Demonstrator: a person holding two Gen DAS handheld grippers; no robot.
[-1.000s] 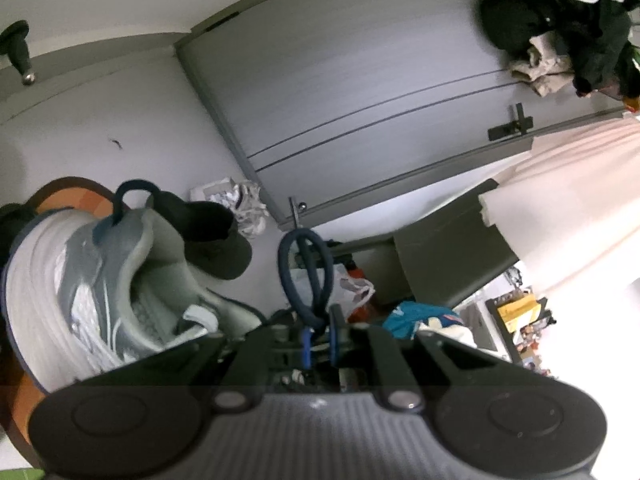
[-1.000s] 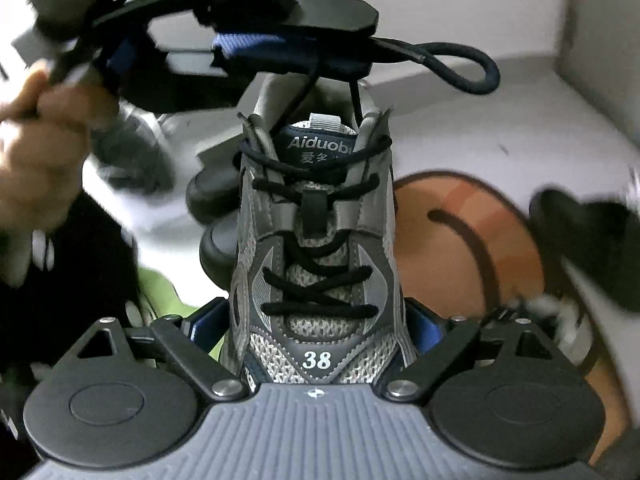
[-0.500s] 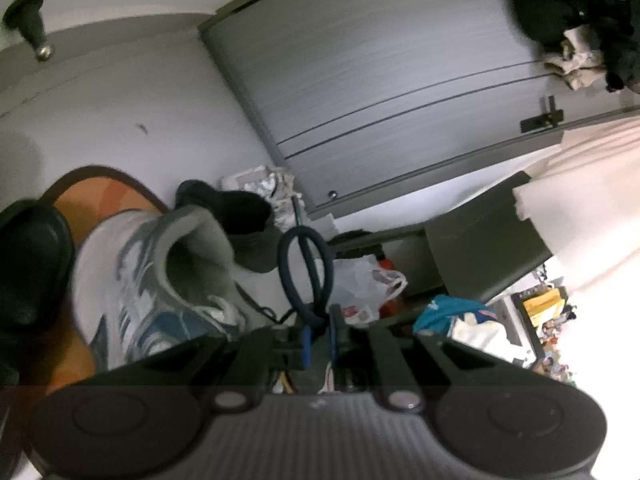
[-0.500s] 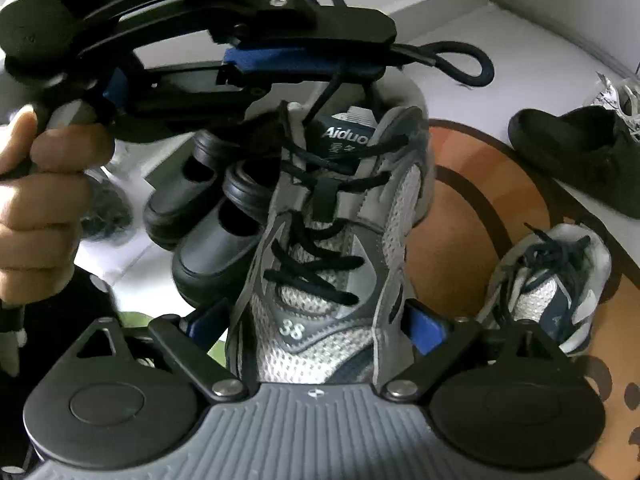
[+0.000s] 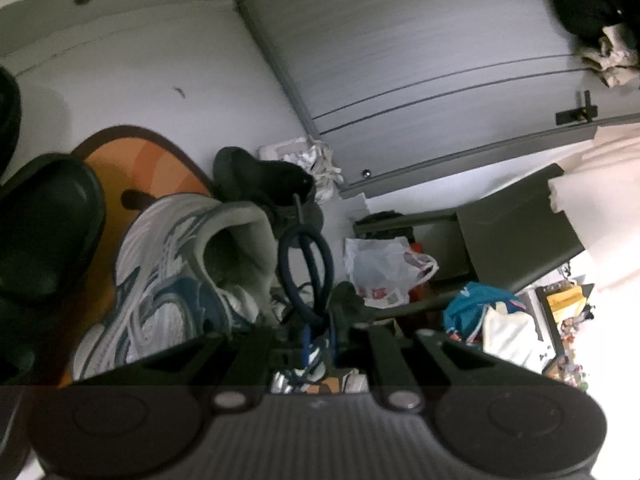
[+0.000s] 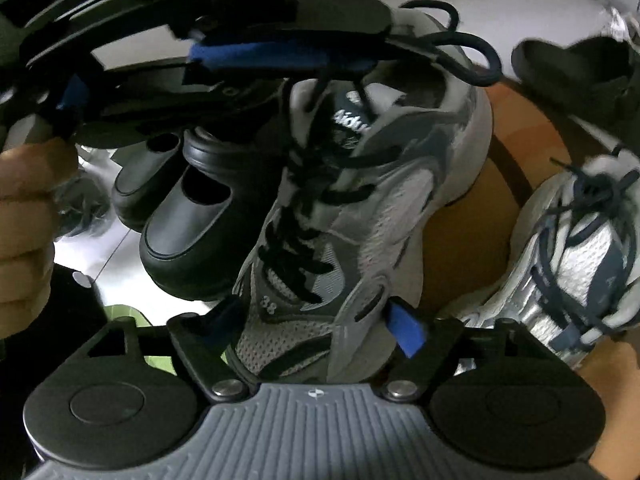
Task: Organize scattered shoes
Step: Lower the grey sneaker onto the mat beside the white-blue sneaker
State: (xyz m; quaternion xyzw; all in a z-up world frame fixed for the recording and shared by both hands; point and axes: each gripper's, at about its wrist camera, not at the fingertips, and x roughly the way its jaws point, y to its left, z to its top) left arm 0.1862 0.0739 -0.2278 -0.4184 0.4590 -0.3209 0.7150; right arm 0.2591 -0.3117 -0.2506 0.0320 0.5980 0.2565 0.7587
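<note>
A grey mesh sneaker (image 6: 360, 208) marked 38 hangs tilted between both grippers above an orange mat (image 6: 472, 216). My right gripper (image 6: 316, 320) is shut on its toe. My left gripper (image 6: 376, 40) is shut on the sneaker's dark lace loop (image 6: 496, 64) near the tongue. In the left wrist view the same sneaker (image 5: 160, 272) shows heel-first at the left, and the lace loop (image 5: 304, 229) sticks out past the closed left gripper (image 5: 320, 320). Its matching sneaker (image 6: 580, 248) lies on the mat at the right.
Two black clogs (image 6: 188, 232) stand left of the mat, and a black shoe (image 6: 568, 68) lies at its far edge. A hand (image 6: 24, 208) holds the left gripper. A white sneaker (image 5: 316, 160), grey cabinet (image 5: 420, 60), plastic bag (image 5: 380, 268) and blue bag (image 5: 480, 308) crowd the far side.
The held sneaker has tipped over to the right and come lower toward the mat. The matching sneaker and the clogs now look closer. Both grippers keep their hold.
</note>
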